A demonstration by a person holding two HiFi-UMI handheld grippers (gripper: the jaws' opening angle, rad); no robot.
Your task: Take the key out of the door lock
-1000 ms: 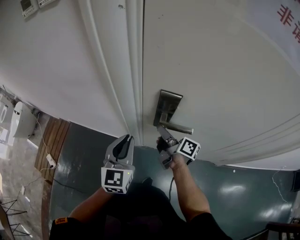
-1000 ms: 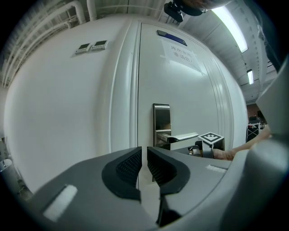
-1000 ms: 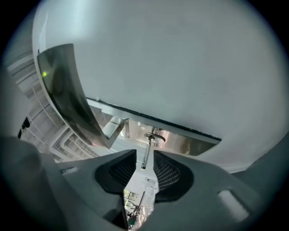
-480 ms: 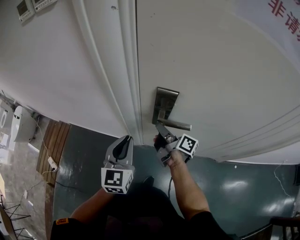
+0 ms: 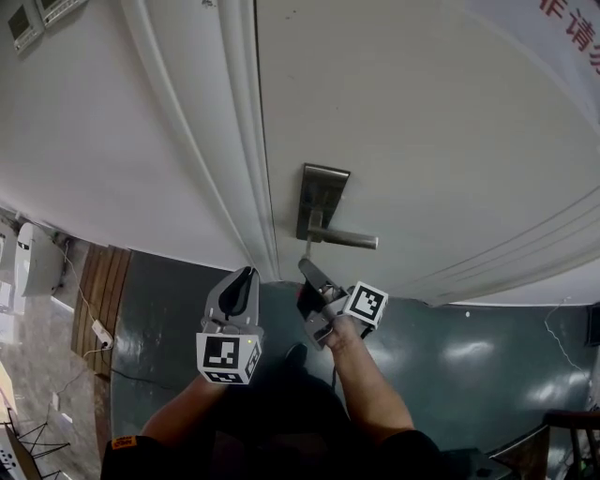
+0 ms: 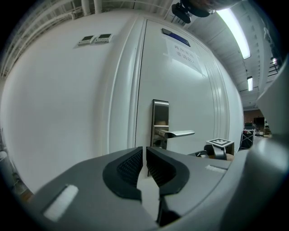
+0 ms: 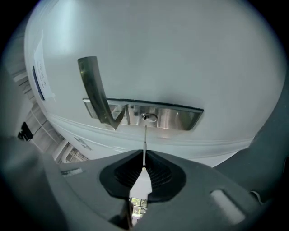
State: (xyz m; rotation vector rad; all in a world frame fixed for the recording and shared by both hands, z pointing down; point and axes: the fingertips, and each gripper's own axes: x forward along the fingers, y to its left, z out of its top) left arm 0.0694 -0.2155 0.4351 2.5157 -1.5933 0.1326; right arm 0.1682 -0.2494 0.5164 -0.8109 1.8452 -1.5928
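Note:
A steel lock plate [image 5: 321,192] with a lever handle [image 5: 349,240] sits on the white door [image 5: 450,141]. My right gripper [image 5: 307,267] is just below the lever, a short way off the plate. In the right gripper view its jaws have just been closing, and the right gripper [image 7: 143,168] is shut on the key [image 7: 144,144]. The thin blade points at the keyhole [image 7: 149,118], its tip just short of it. My left gripper [image 5: 246,277] hangs to the left by the door frame. The left gripper [image 6: 145,158] is shut with nothing in it.
A white door frame [image 5: 239,159] and wall [image 5: 103,141] lie left of the lock. Wall control panels [image 5: 42,11] sit at the top left. Below is a dark green floor [image 5: 487,347], with a wooden strip [image 5: 94,281] and a power strip [image 5: 99,333] at the left.
My right gripper closed its jaws on the key and drew back from the lock plate towards the person, the key coming with it. The left gripper stayed put.

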